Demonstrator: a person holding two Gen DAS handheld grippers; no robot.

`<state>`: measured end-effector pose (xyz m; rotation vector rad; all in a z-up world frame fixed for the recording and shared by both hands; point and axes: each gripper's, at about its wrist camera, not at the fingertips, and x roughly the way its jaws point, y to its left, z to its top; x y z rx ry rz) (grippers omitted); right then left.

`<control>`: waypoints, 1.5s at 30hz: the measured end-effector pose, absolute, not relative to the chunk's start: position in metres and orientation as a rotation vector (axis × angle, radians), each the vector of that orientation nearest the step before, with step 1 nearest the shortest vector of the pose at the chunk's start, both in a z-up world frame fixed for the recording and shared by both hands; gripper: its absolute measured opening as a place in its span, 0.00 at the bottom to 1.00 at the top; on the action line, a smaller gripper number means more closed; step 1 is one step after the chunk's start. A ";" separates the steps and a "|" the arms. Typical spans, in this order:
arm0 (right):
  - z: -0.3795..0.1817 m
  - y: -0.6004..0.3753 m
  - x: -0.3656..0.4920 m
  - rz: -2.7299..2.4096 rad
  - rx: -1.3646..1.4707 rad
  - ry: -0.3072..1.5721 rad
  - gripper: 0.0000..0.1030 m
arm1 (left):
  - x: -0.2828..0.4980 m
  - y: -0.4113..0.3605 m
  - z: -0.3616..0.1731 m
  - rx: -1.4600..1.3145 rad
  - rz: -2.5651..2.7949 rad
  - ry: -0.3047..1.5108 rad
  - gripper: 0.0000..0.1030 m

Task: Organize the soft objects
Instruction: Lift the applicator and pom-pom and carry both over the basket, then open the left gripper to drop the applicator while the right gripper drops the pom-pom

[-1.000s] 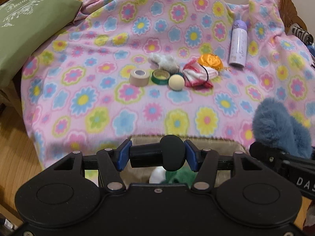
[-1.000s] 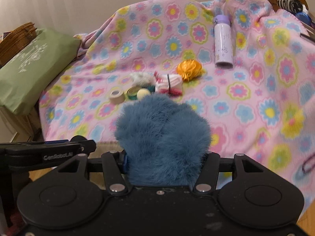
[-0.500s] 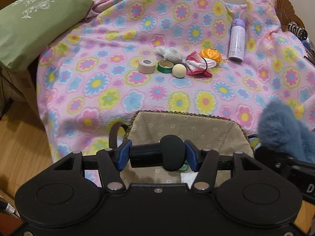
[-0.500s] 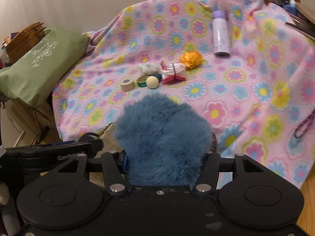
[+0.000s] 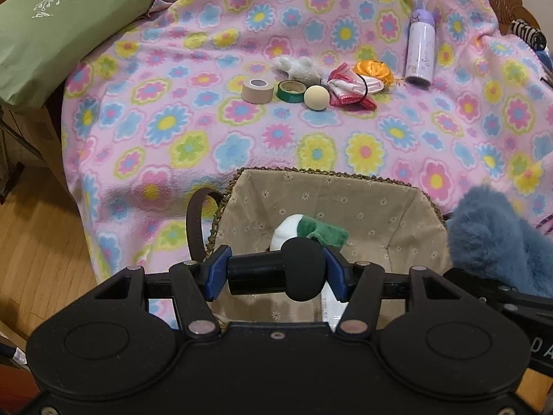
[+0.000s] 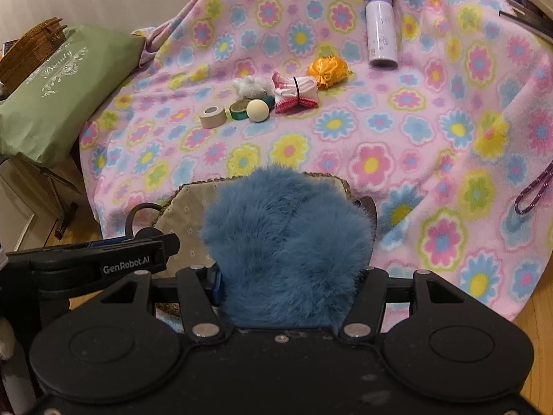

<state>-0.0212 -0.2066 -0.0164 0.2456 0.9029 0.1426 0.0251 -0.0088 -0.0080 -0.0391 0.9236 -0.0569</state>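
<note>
My left gripper is shut on a black dumbbell-shaped object above the fabric-lined woven basket. A white and green soft toy lies in the basket. My right gripper is shut on a fluffy blue plush, which hides its fingers, just over the basket's right rim. The plush also shows in the left wrist view. On the floral blanket lie a grey-white plush, a pink-white cloth bundle and an orange satin scrunchie.
A beige tape roll, green tape roll, cream ball and lilac bottle sit on the blanket. A green cushion lies at left. A purple cord lies at right. Wood floor lies below.
Both grippers have pulled back and risen. The basket has come into fuller view below them, with the white and green toy inside. Both grips are unchanged.
</note>
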 end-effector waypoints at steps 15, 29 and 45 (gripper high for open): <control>-0.019 -0.203 -0.018 0.140 0.234 0.916 0.55 | 0.028 -0.006 -0.013 -0.059 -0.057 0.948 0.53; -0.015 -0.202 -0.017 0.154 0.211 0.887 0.62 | 0.029 -0.007 -0.010 -0.061 -0.066 0.935 0.56; -0.016 -0.204 -0.016 0.149 0.239 0.885 0.70 | 0.029 -0.008 -0.009 -0.068 -0.058 0.933 0.59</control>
